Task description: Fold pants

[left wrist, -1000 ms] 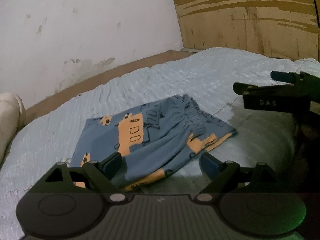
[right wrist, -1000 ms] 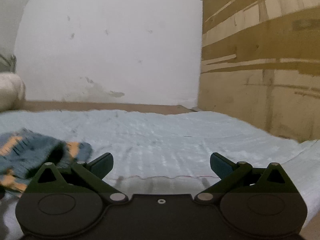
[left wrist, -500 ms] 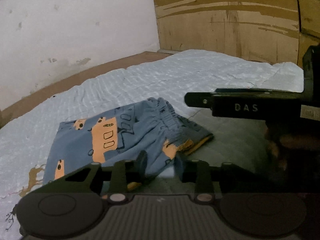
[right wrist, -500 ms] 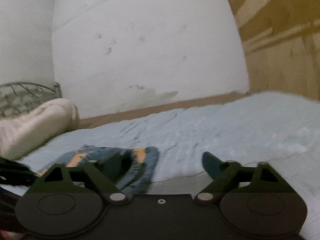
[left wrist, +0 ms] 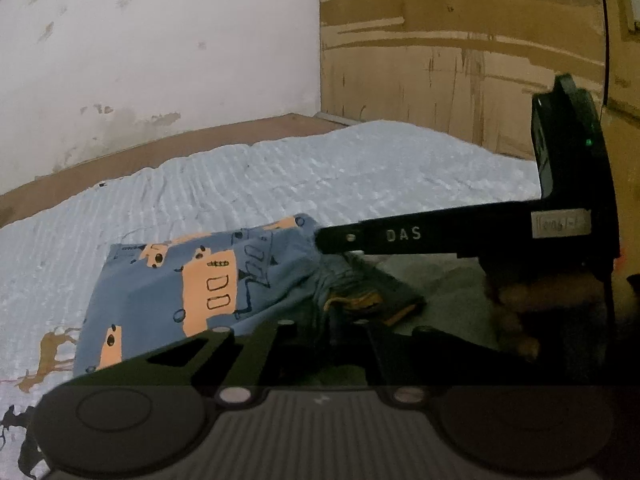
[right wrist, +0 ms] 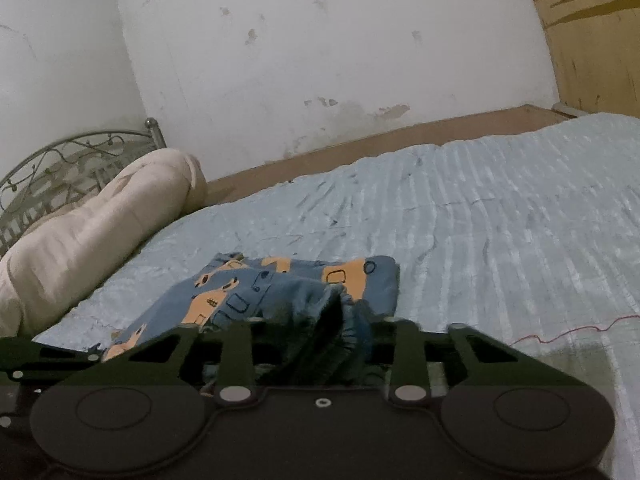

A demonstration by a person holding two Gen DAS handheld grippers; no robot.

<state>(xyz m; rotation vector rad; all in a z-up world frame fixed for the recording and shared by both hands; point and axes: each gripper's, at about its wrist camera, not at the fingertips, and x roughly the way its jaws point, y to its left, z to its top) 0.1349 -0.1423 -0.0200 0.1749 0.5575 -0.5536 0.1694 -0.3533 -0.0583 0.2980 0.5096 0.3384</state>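
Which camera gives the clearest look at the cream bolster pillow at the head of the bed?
The right wrist view. The cream bolster pillow lies there in full along the left side, in front of the metal headboard and beside the light blue bedspread. The left wrist view shows nothing of it, only pants, bedspread and walls.

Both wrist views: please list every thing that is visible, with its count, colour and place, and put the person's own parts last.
pants: one, blue with orange vehicle print, lying on the bed, near edge bunched.
bedsheet: one, pale blue, covering the bed.
pillow: one, cream, at the headboard end.
headboard: one, grey metal scrollwork, behind the pillow.
wall: one, white, stained, beyond the bed.
wooden panel: one, brown, at the far end.
left tool: one, black, just closed on the pants' near edge.
right tool: one, black, just closed on the gathered waistband.
hand: one, dim, under the right tool.
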